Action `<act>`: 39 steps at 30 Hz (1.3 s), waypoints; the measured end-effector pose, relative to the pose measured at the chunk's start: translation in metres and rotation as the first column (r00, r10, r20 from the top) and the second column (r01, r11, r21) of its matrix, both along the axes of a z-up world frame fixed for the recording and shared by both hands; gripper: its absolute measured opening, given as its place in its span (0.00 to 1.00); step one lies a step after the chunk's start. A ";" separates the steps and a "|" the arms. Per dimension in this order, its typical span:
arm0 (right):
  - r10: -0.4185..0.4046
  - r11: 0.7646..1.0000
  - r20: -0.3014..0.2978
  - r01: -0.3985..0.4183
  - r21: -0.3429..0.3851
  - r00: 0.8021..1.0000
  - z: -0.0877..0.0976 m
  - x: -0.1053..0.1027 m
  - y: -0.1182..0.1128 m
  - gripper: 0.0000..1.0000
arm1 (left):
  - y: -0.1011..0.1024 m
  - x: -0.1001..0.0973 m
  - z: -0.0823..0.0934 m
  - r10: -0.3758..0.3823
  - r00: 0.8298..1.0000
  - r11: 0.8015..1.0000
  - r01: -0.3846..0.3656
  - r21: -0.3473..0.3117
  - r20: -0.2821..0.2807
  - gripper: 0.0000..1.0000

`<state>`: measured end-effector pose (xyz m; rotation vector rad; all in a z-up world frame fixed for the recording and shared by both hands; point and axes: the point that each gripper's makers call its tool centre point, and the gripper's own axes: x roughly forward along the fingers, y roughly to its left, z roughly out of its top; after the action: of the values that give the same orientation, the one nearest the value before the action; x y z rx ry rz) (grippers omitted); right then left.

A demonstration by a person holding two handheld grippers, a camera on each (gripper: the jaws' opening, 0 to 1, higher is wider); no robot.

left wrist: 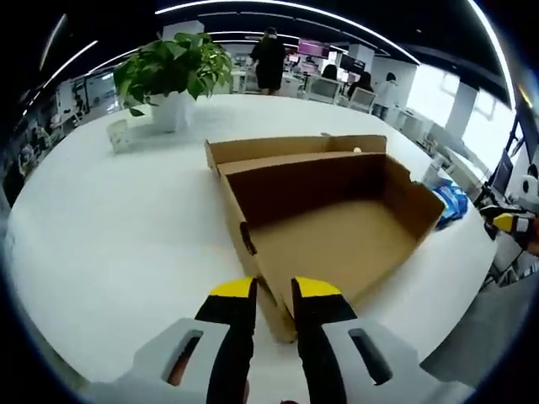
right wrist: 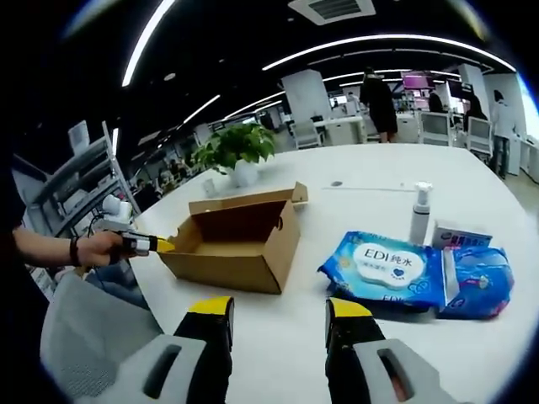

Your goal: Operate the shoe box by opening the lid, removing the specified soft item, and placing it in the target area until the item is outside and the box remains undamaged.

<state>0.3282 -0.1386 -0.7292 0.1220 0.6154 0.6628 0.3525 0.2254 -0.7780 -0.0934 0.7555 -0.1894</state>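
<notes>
1. A white counter (right wrist: 396,168) is seen carrying everything.
2. An open cardboard box (right wrist: 240,240) is set on it, apparently empty, lid folded back.
3. A blue wipes pack (right wrist: 383,268) is laid near the box, outside it.
4. A potted plant (left wrist: 173,76) is stood beyond the box.
5. The left gripper (left wrist: 274,290) is held at the box's near corner, jaws narrowly parted, nothing clearly gripped.
6. The right gripper (right wrist: 276,310) is held near the box, jaws wide apart, empty.

Open office. White round table (left wrist: 109,244); potted plant (left wrist: 173,71) at far side. Dark ceiling, curved light strips (right wrist: 370,40), air vent (right wrist: 331,8). White pillar (right wrist: 305,97). Desks, chairs (right wrist: 436,126) beyond. Metal shelving (right wrist: 80,172) one side. Bright windows (left wrist: 484,126) opposite.
</notes>
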 end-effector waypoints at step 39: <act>0.010 1.000 0.001 -0.010 -0.004 1.000 0.019 0.073 0.053 0.39 | 0.006 -0.015 -0.007 0.000 0.999 0.995 0.004 0.102 -0.044 0.03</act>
<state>0.4014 -0.0854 -0.7105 0.1144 0.6165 0.6710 0.3372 0.2318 -0.7855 0.0004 0.8082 -0.1508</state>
